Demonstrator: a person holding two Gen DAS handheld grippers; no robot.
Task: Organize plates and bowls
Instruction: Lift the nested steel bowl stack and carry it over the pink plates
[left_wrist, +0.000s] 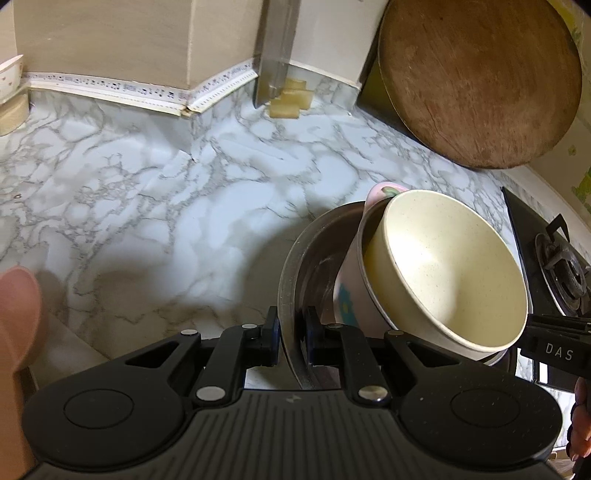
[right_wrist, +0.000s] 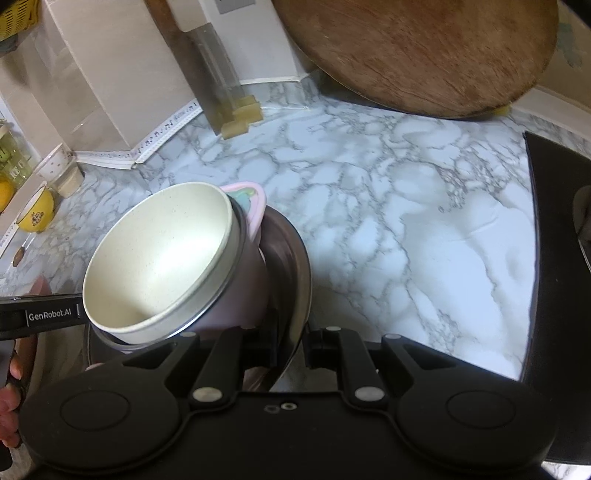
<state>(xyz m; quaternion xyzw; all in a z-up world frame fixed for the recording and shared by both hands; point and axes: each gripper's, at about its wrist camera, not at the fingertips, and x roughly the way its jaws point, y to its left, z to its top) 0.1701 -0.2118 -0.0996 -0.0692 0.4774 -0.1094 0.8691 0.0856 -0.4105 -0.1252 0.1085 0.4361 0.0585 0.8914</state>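
Observation:
A steel plate (left_wrist: 291, 258) is held above the marble counter (left_wrist: 147, 184). On it sits a pink bowl (left_wrist: 347, 291) with a cream bowl (left_wrist: 450, 266) nested inside. My left gripper (left_wrist: 291, 332) is shut on the plate's left rim. In the right wrist view my right gripper (right_wrist: 291, 339) is shut on the plate's (right_wrist: 295, 258) right rim, with the cream bowl (right_wrist: 159, 266) and pink bowl (right_wrist: 247, 288) to its left. The stack tilts in both views.
A round wooden board (left_wrist: 480, 81) leans on the back wall. A gas stove (left_wrist: 554, 258) lies to the right. A knife block (left_wrist: 277, 51) with sponges stands at the back. A yellow cup (right_wrist: 37, 214) and small bowl (right_wrist: 55, 166) sit far left.

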